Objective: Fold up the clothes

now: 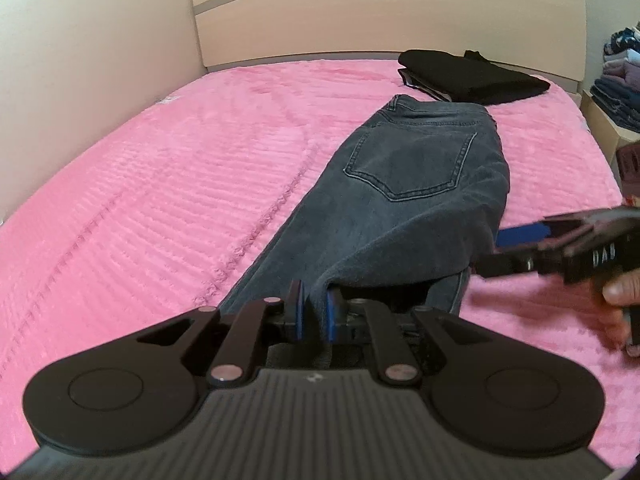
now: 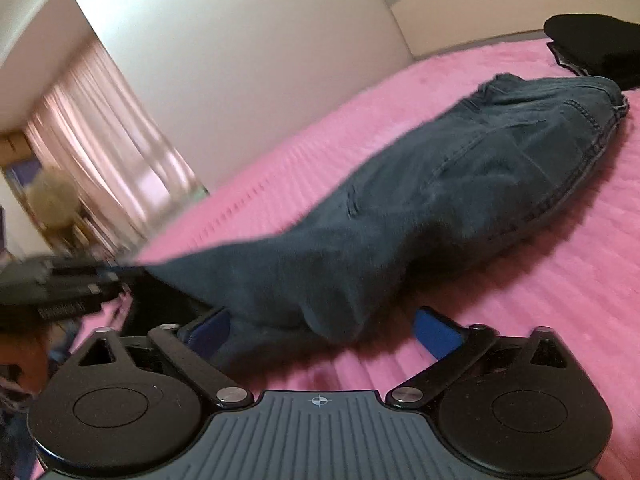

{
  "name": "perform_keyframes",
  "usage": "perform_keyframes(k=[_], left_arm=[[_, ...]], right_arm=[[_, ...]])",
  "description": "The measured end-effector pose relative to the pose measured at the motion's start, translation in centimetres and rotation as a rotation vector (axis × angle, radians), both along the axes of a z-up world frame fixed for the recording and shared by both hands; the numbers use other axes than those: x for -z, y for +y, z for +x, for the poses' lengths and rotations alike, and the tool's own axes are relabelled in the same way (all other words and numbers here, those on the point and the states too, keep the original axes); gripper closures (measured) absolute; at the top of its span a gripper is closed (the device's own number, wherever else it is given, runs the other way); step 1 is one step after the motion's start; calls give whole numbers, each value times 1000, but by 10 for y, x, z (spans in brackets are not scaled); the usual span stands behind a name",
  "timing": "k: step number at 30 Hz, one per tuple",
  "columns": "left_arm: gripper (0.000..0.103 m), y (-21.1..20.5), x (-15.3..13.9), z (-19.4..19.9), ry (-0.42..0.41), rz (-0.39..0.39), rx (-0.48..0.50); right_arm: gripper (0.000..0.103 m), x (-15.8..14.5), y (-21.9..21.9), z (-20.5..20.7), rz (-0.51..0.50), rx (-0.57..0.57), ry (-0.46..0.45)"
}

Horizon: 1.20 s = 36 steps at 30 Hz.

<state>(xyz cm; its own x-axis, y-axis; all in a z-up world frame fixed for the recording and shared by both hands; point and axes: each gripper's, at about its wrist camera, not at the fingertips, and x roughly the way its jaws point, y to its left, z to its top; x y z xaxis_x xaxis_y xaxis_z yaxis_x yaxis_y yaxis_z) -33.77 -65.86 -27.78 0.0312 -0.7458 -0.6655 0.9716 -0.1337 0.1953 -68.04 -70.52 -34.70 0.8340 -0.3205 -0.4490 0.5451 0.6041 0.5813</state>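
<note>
Jeans (image 1: 404,184): dark denim on the pink bedspread (image 1: 160,168); waistband far, near the folded black garment (image 1: 472,76); near end lifted off the bed

Long axis: runs straight away from both tongs toward the headboard (image 1: 360,12)

Left gripper (image 1: 314,312): pads nearly closed, pinching a denim fold at the near end

Right gripper (image 2: 320,328): fingers spread wide; cloth lies between them, not clamped

Nearer: both at the near end; only the left has hold; fold stage unclear
</note>
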Motion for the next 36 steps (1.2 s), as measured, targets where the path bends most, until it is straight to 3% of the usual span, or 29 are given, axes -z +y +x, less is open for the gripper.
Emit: perform_keyframes(k=[1, 2, 4, 7, 10, 14, 15, 16, 17, 18, 19, 21, 25, 30, 36], left_arm=[[93, 0, 1, 1, -3, 2, 6], [93, 0, 2, 1, -10, 4, 10], [93, 7, 3, -1, -9, 1, 33], [93, 26, 8, -23, -63, 5, 136], [93, 50, 29, -58, -207, 38, 232], [93, 62, 64, -85, -326, 93, 258], [93, 64, 69, -87, -341, 96, 256], [93, 65, 71, -88, -340, 90, 244], [93, 65, 69, -86, -315, 85, 225], [92, 65, 66, -84, -284, 82, 206], [92, 65, 63, -82, -260, 79, 195], [90, 69, 60, -82, -258, 99, 225], [86, 91, 57, -77, -302, 121, 221], [85, 147, 50, -45, -303, 105, 82], [76, 241, 57, -1, -372, 119, -164]], right_arm=[[65, -2, -2, -6, 14, -2, -16], [81, -4, -3, -12, 28, -4, -31], [93, -8, -7, -25, 56, -7, -63], [95, -16, -11, -44, 93, -14, -99], [94, -34, -3, -66, 76, -26, -17], [94, -34, 9, -83, 10, 21, 52], [93, -33, 14, -84, -9, 21, 72], [78, -31, 22, -83, -35, 17, 101], [58, -29, 30, -81, -61, 10, 127], [14, -27, 39, -78, -85, -7, 140], [5, -24, 47, -74, -103, -26, 137], [5, -19, 54, -64, -123, -66, 138], [5, -11, 53, -51, -50, -60, 124], [5, -19, 57, -61, -63, -57, 133], [5, -27, 72, -79, -85, -63, 159]])
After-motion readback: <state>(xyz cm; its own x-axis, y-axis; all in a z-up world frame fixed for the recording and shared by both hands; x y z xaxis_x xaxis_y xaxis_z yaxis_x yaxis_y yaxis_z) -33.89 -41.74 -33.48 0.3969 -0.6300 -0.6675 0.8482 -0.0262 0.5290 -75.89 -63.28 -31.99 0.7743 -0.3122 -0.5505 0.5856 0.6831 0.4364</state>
